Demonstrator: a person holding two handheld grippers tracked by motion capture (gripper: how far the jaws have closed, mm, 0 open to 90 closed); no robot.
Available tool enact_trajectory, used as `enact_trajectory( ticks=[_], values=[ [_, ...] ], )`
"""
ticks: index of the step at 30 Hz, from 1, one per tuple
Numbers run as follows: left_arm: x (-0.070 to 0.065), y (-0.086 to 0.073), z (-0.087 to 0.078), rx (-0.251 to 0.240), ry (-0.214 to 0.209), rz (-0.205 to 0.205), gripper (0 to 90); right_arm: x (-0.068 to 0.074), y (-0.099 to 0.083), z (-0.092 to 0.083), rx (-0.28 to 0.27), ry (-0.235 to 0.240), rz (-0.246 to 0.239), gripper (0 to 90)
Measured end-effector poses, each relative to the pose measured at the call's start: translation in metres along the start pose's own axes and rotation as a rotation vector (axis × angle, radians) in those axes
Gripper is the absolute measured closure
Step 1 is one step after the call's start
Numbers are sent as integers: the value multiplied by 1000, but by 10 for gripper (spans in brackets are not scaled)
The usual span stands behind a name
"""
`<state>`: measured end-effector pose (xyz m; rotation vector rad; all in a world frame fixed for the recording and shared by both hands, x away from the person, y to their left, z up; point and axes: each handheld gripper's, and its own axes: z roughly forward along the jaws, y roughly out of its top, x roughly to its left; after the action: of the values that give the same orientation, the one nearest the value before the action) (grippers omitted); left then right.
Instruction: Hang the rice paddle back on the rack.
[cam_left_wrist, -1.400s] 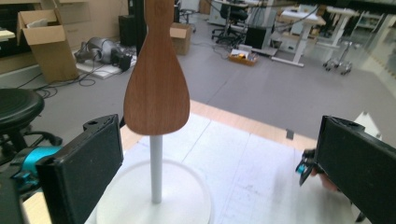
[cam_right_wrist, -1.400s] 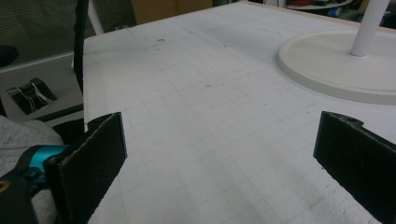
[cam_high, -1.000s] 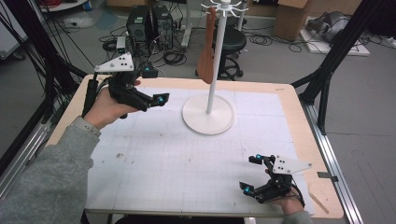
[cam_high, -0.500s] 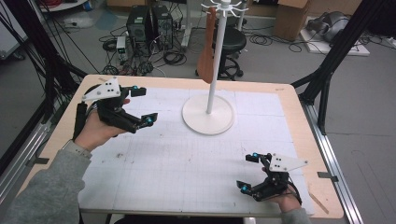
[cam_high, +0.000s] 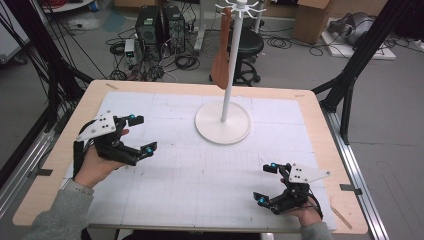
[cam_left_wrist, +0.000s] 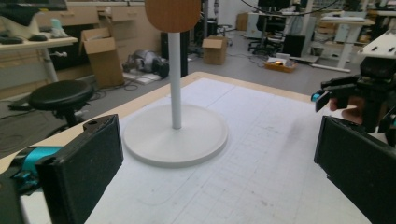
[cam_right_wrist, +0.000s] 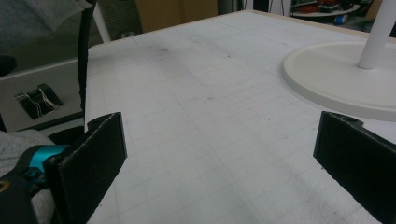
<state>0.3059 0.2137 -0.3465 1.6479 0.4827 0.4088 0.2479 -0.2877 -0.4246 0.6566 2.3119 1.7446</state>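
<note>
Table (cam_high: 60, 165): 1 white stand (cam_high: 223, 129), 1 brown item (cam_high: 220, 67) hanging, 2 tools w/ jaws apart.

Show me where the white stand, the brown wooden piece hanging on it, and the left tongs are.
white stand (cam_high: 222, 131): high view, on its round base.
brown wooden piece (cam_high: 220, 70): high view, on its wide lower part.
left tongs (cam_high: 141, 133): high view, midway between the two tips.
</note>
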Motion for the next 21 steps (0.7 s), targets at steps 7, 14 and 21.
enact_trajectory(
  ticks=[7, 14, 21],
  values=[
    [-7, -22, -15, 16, 36, 16, 17, 0, 0, 1, 7, 2, -1, 12],
    [-11, -35, -31, 1, 73, 8, 18, -1, 0, 3, 18, 3, 6, 12],
    [-14, -51, -48, 6, 117, -8, 17, 0, 0, 5, 25, 7, 10, 12]
  ],
)
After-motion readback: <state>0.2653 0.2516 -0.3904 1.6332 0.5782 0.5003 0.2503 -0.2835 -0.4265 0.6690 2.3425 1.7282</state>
